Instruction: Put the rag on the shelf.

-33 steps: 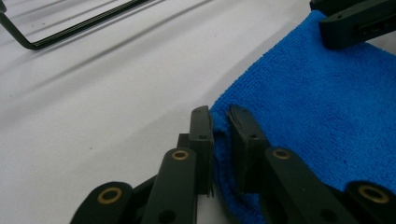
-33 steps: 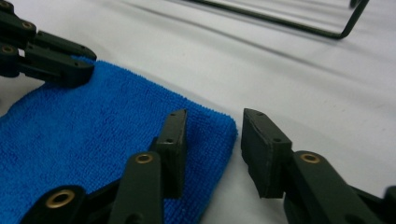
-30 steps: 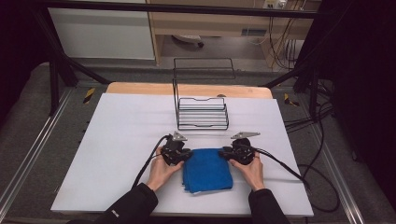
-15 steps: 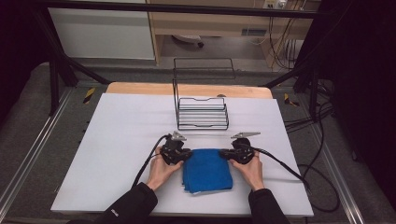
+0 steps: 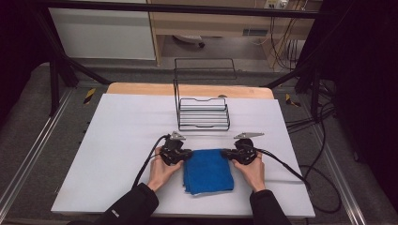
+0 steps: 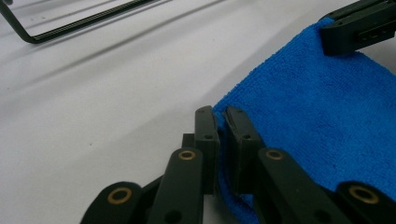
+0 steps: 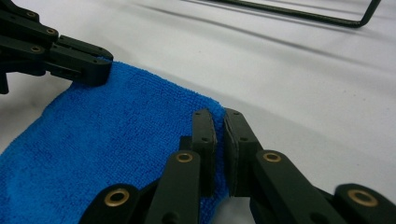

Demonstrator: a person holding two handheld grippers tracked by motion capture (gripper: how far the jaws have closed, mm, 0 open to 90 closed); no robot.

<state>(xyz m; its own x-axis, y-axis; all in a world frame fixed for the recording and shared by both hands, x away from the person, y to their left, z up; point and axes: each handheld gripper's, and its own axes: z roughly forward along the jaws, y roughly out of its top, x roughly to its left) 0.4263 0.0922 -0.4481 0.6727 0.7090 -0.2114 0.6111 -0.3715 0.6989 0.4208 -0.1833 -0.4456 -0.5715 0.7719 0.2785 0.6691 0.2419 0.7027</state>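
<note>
A blue folded cloth lies flat on the white table top, near the front edge. My left gripper sits at the cloth's far left corner. In the left gripper view its jaws pinch the cloth's edge, having just closed a little further. My right gripper is at the far right corner, and the right gripper view has it shut on the cloth's edge. Each gripper view also shows the other gripper on its corner: the right gripper and the left gripper.
A black wire rack stands on the table just beyond the cloth. A cable trails from each gripper, the left cable running forward and the right cable running off to the right. Wide bare table lies to the left and right.
</note>
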